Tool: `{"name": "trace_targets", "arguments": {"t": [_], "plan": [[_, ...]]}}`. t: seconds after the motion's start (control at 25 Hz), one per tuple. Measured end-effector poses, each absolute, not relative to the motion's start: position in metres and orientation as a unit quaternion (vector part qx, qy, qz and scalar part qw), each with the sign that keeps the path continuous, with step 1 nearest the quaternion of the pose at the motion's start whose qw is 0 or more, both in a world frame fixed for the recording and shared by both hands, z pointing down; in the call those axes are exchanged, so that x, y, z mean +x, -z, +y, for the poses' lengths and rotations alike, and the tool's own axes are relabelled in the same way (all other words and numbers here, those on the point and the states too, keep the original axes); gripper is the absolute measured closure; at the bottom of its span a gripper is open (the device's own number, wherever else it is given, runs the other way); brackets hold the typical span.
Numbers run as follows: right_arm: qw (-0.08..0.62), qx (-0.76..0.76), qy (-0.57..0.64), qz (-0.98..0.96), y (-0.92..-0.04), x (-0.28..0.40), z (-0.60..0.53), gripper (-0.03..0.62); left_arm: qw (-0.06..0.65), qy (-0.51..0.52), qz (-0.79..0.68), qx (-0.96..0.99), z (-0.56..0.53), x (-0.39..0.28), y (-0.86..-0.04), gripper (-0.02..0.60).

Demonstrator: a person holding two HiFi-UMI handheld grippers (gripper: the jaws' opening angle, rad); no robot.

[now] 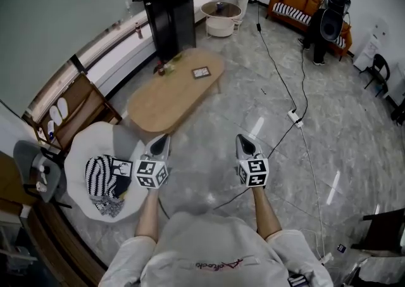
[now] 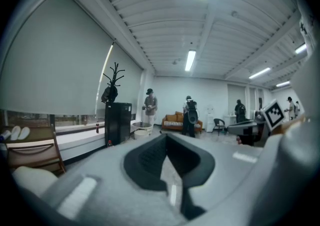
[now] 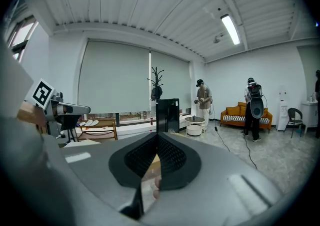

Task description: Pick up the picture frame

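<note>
Small dark square picture frame lies near far end of oval wooden tabletop; left hand-held gripper and right hand-held gripper both clenched, empty.

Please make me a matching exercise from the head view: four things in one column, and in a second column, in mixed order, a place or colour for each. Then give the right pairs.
1. picture frame
2. sofa
3. tall cabinet
4. striped cushion

A. black
B. on the white chair
C. orange
D. lying on the oval wooden table

Pairs: 1-D, 2-C, 3-A, 4-B.
</note>
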State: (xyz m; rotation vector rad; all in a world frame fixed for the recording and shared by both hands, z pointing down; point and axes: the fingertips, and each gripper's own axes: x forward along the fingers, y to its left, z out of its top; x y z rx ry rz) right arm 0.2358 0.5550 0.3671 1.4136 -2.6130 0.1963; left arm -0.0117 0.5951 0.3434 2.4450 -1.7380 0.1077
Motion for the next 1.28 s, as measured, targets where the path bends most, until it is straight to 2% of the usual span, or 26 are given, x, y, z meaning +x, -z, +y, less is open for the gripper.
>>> {"name": "trace_targets", "arguments": {"t": [0.52,0.76,1.28], "plan": [[0.086,0.468,-0.073,-0.876,-0.383,0.252,0.537,0.589,0.066,-0.045,-0.571,0.817,0.571,0.009,-0.351,0.581],[0.086,0.465,-0.072,-0.878,-0.386,0.238,0.516,0.588,0.075,-0.04,-0.576,0.813,0.556,-0.005,-0.36,0.581],[0.095,0.472,-0.071,-0.874,-0.393,0.209,0.419,0.588,0.084,-0.033,-0.562,0.822,0.451,-0.027,-0.372,0.581]]}}
